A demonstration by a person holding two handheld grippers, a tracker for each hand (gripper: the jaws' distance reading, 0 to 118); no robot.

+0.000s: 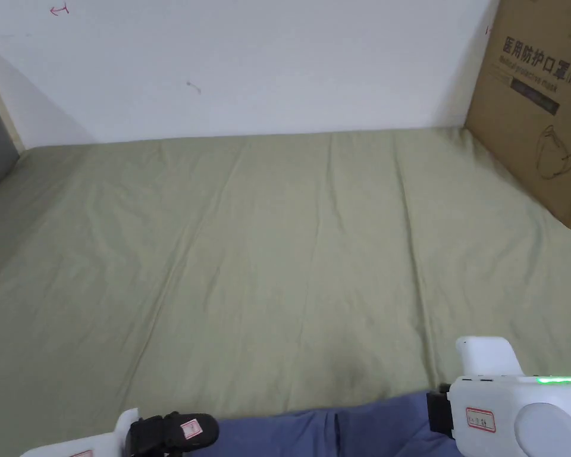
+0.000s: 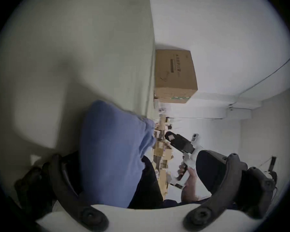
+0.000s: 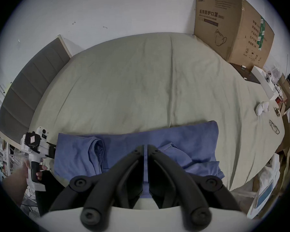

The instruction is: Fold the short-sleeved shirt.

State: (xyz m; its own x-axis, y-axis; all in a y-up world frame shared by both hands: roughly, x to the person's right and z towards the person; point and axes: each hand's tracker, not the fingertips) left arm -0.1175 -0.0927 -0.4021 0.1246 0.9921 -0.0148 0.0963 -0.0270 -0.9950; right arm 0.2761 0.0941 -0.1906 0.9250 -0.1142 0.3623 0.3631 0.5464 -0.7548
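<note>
A pale green sheet (image 1: 266, 256), lightly creased, covers the bed up to a white wall (image 1: 248, 59). A cardboard box (image 1: 540, 101) stands at the far right corner. A blue shirt (image 1: 338, 431) lies at the near edge, between the left gripper (image 1: 171, 433) and right gripper (image 1: 439, 413).

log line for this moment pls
blue shirt: partly folded, near bed edge | right claw: shut, above shirt | left claw: off shirt's left side
</note>
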